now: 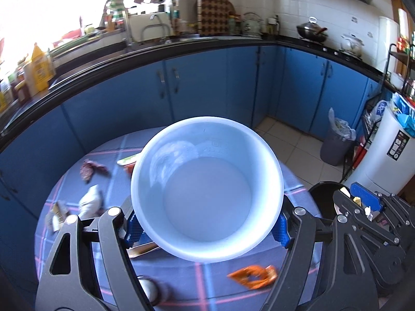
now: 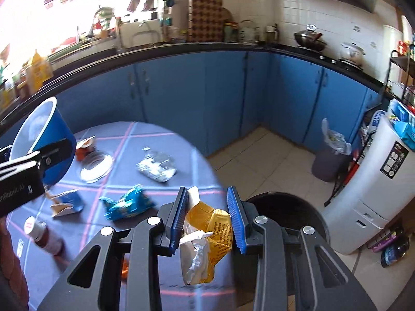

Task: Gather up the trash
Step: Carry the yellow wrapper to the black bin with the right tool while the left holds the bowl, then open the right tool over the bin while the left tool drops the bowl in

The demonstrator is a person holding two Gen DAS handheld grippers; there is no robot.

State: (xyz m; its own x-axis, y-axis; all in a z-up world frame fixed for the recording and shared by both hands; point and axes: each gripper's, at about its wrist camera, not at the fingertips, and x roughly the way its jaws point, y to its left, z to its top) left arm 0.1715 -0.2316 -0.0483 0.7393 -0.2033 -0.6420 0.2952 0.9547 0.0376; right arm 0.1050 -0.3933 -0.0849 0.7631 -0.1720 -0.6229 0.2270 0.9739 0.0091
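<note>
- Holding one blue paper cup point(image 1: 207, 202) by its sides, the left gripper point(image 1: 207, 230) had its two blue pads pressed on the cup's wall; the white inside looked empty, and the cup hung tilted above the desk point(image 1: 181, 285).
- The right gripper point(image 2: 210, 220) stood narrow, clamped on one crumpled yellow wrapper point(image 2: 210, 230) with a silvery white lining, above the desk's near edge.
- One round desk with a blue checked cloth carried the remaining trash.
- In the right wrist view four pieces lay apart on it: one blue snack wrapper point(image 2: 127, 204), one silver foil packet point(image 2: 155, 168), one small blue-and-white carton point(image 2: 67, 202), and one red-brown bottle point(image 2: 44, 235) lying on its side.
- One clear glass dish point(image 2: 96, 168) sat near the cup, with one orange-red packet point(image 2: 84, 147) just behind it.
- In the left wrist view one orange wrapper point(image 1: 254, 277) lay below the cup.
- One black bin point(image 2: 290, 217) stood on the floor just beside the desk, right of the right gripper.
- One grey lined bin point(image 2: 329, 155) stood farther off by the blue cabinets.
</note>
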